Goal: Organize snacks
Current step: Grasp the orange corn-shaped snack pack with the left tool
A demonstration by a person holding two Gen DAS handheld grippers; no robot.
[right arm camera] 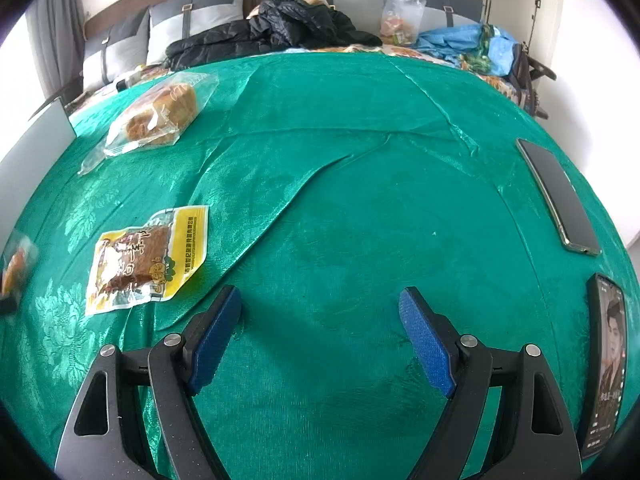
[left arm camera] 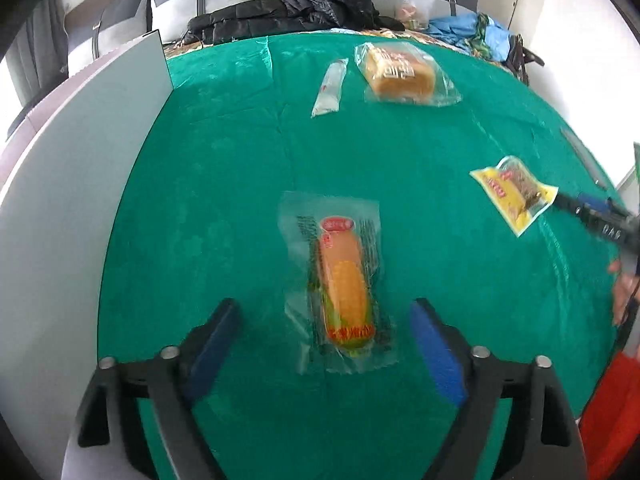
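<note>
A corn cob in a clear vacuum pack (left arm camera: pixel 344 292) lies lengthwise on the green cloth (left arm camera: pixel 240 160). Its near end sits between the blue pads of my left gripper (left arm camera: pixel 324 306), which is open and not touching it. Farther back lie a bagged bread loaf (left arm camera: pixel 400 74) and a slim white sachet (left arm camera: pixel 330 88). A yellow snack packet (left arm camera: pixel 514 194) lies to the right. In the right wrist view my right gripper (right arm camera: pixel 320 292) is open over bare cloth, with the yellow packet (right arm camera: pixel 144 260) just left of it and the bread (right arm camera: pixel 160 114) far left.
Two phones (right arm camera: pixel 560 196) (right arm camera: pixel 606 368) lie along the cloth's right edge. A pale grey panel (left arm camera: pixel 80 200) stands along the left side. A black jacket (right arm camera: pixel 288 24), a plastic bag (right arm camera: pixel 400 16) and blue fabric (right arm camera: pixel 460 42) are piled behind. A hand (left arm camera: pixel 624 292) shows at right.
</note>
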